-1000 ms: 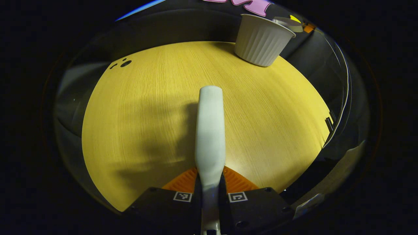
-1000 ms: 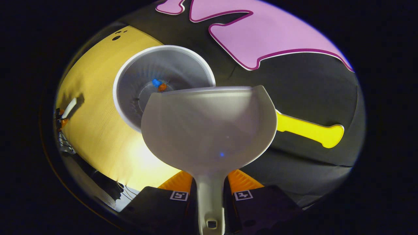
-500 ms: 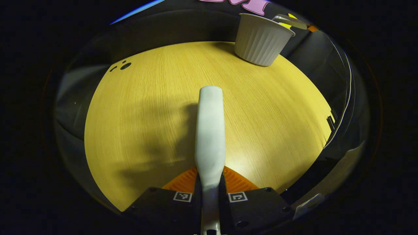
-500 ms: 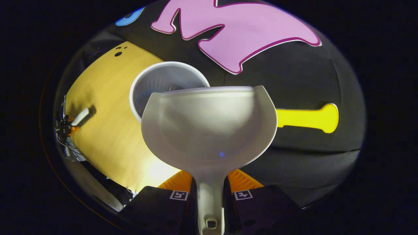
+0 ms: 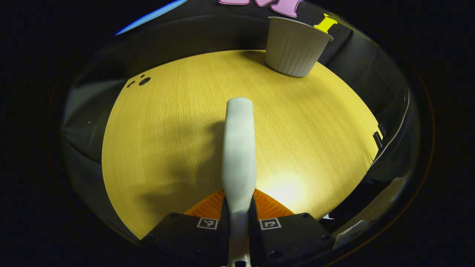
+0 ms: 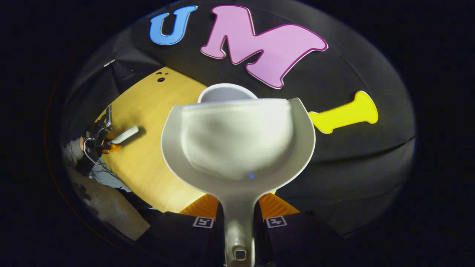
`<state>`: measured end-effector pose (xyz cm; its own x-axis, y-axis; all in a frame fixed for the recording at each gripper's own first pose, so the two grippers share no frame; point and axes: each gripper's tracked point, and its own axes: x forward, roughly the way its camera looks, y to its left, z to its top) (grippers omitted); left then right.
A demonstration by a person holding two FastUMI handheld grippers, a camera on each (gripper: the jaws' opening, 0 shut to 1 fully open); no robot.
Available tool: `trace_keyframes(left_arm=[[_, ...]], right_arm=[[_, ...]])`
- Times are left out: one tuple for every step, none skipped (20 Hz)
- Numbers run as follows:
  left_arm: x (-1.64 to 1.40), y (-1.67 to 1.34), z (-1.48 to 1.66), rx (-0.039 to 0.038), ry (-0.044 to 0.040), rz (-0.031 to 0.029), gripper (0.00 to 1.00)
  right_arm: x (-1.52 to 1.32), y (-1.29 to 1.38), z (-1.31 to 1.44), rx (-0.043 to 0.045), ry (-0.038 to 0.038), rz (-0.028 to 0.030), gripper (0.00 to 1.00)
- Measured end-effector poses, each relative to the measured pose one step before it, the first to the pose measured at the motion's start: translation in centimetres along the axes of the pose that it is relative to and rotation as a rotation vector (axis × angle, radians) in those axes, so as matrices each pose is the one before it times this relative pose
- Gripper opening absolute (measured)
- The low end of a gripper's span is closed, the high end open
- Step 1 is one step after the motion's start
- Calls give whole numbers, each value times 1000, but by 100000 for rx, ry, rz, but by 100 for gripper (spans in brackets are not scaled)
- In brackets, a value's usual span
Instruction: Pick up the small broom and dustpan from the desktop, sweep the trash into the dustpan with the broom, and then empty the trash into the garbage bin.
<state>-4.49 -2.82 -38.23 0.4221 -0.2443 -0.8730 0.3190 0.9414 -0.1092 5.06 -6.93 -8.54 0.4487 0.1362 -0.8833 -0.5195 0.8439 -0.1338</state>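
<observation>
The right gripper (image 6: 239, 207) has its jaws pinching the dustpan (image 6: 237, 144) handle, pan apparently empty, just before the garbage bin (image 6: 226, 92). The left gripper (image 5: 239, 205) jaws pinch the small broom (image 5: 238, 148) above the counter (image 5: 167, 122). Emptying looks done (bin contents hidden); next, set both tools down. No legible labels.
</observation>
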Motion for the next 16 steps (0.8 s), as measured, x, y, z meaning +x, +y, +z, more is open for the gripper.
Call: trace_keyframes(left_arm=[[-66, -61, 32, -107, -93, 550, 26], [-130, -68, 77, -129, -152, 608, 26], [-36, 11, -28, -134, -104, 783, 26], [-110, -41, 6, -219, -176, 737, 26], [9, -61, 33, -249, -44, 496, 26], [-52, -72, -59, -263, 197, 230, 26], [-9, 46, -103, -182, 189, 237, 26], [-64, 13, -29, -184, 136, 229, 26], [38, -6, -35, -234, -151, 212, 26], [-28, -15, -53, -397, -117, 234, 26], [63, 50, -99, -536, -115, 419, 26], [-20, 41, -99, -465, 316, 456, 24], [88, 44, -155, -459, 284, 555, 26], [131, 46, -241, -325, 524, 565, 26], [187, 77, -35, -38, 495, 730, 24], [156, 32, -125, 62, 666, 640, 26]], right_arm=[[118, 1520, -1148, 761, -363, 1808, 36], [183, 1509, -1177, 513, -54, 1789, 36], [429, 1229, -1135, 676, 682, 1803, 36], [484, 1455, -1136, 638, 704, 1966, 36], [824, 1424, -1116, 1186, 470, 1688, 36], [825, 1367, -1137, 1625, 1037, 1936, 36], [1094, 1250, -1281, 1561, 1120, 1979, 36], [1301, 1271, -1173, 1570, 550, 1616, 36], [1088, 1053, -923, 1039, 919, 1808, 31], [1290, 1029, -1095, 1649, 521, 1467, 36], [1247, 1045, -973, 1548, 553, 1410, 36], [1307, 843, -946, 1479, 780, 1052, 36], [1381, 814, -1059, 925, 734, 513, 36], [1313, 501, -1013, 37, 479, 139, 36], [1287, 418, -951, -457, 1094, 312, 40], [1346, 360, -812, -166, 1024, -107, 40]])
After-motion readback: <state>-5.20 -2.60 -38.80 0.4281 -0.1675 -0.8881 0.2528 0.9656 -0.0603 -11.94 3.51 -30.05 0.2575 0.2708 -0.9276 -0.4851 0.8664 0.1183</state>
